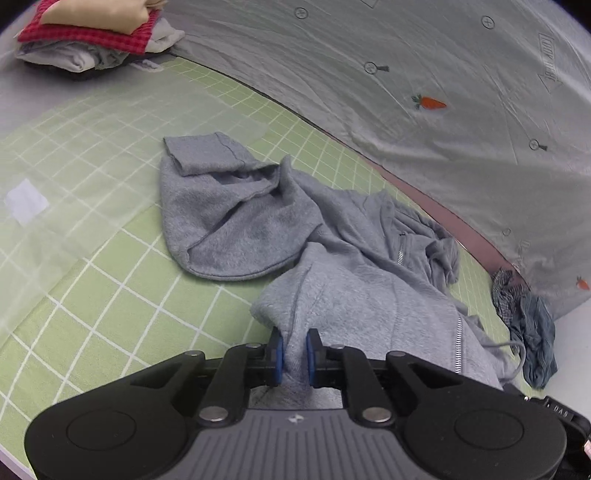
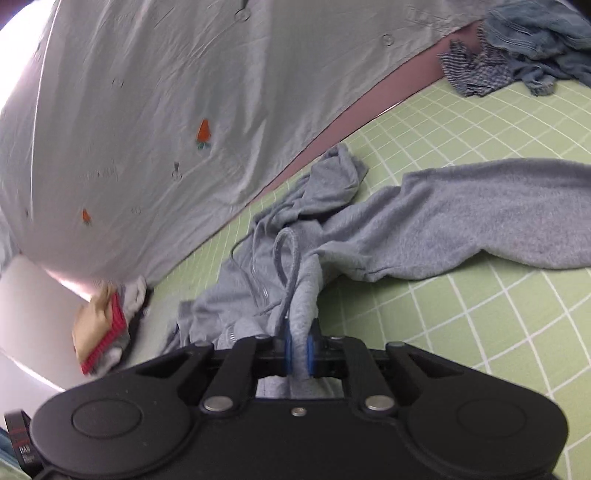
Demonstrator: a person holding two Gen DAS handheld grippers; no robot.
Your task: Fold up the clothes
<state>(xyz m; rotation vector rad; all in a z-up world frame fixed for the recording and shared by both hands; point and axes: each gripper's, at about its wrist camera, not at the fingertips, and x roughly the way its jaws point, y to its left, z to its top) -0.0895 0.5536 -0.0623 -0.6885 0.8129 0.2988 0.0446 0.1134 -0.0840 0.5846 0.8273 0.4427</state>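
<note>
A stack of folded clothes [image 1: 92, 35] sits far ahead and to the left of the left hand-held gripper [image 1: 294, 356]; that gripper's blue pads pinch a fold of the grey zip hoodie [image 1: 258, 221], which sprawls crumpled on the green checked bed sheet [image 1: 92, 258] just ahead; a grey carrot-print cover [image 1: 424, 74] rises beyond; blue-grey garments [image 1: 528, 325] lie heaped to the right; the right hand-held gripper [image 2: 299, 354] clamps another bunch of hoodie fabric beside its drawstring [image 2: 286, 266], one sleeve [image 2: 480, 225] stretching away to its right.

Green grid sheet [image 1: 110, 258], grey carrot-print quilt [image 1: 406, 55]
</note>
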